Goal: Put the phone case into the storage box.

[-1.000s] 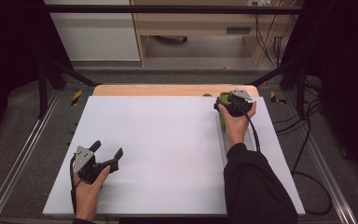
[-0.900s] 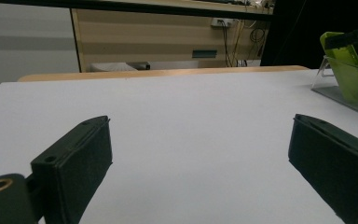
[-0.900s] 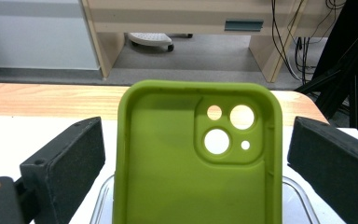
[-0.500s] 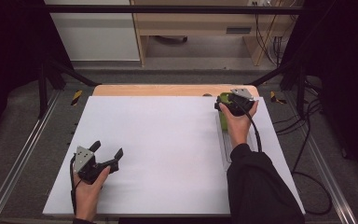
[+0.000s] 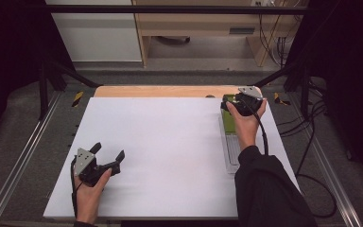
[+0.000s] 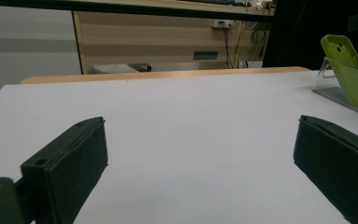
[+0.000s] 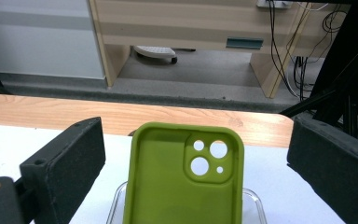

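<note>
A lime-green phone case (image 7: 184,186) with camera cut-outs leans upright in a clear plastic stand (image 7: 253,201) at the right side of the white tabletop (image 5: 170,142). My right gripper (image 7: 198,135) is open, its jaws wide on either side of the case's top and touching neither edge. In the high view the right gripper (image 5: 230,103) hovers over the case (image 5: 228,124) and the stand (image 5: 231,153). My left gripper (image 5: 108,151) rests open at the front left with nothing between its jaws (image 6: 198,135). From there the case (image 6: 347,70) stands far off to the right.
A wooden strip (image 5: 160,91) borders the far edge of the white surface. Metal rails (image 5: 23,156) run along both sides. Cables (image 5: 312,151) hang off the right. A wooden cabinet (image 5: 203,23) stands on the floor beyond the table.
</note>
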Demonstrator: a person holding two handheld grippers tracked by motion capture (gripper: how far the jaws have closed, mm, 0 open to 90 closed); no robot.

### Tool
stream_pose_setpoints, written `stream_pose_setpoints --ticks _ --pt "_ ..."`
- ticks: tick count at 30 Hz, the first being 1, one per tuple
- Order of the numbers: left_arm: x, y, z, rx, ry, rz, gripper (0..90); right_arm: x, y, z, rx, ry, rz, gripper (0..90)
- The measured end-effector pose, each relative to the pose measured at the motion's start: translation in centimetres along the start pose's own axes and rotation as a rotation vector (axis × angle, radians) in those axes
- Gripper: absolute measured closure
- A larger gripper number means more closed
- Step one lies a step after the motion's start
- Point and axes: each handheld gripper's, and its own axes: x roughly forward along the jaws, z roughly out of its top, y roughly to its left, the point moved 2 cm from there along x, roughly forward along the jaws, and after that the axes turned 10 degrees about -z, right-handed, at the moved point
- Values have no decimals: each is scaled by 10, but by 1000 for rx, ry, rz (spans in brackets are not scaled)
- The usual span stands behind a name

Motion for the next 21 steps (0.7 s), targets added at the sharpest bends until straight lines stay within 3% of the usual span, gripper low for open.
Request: stream_pose_setpoints --ticks 5,21 --pt "0 -1 1 9 -5 -7 18 -3 -2 2 18 5 0 46" --pt "-1 -1 1 18 -5 -8 16 -13 -1 8 10 -7 28 40"
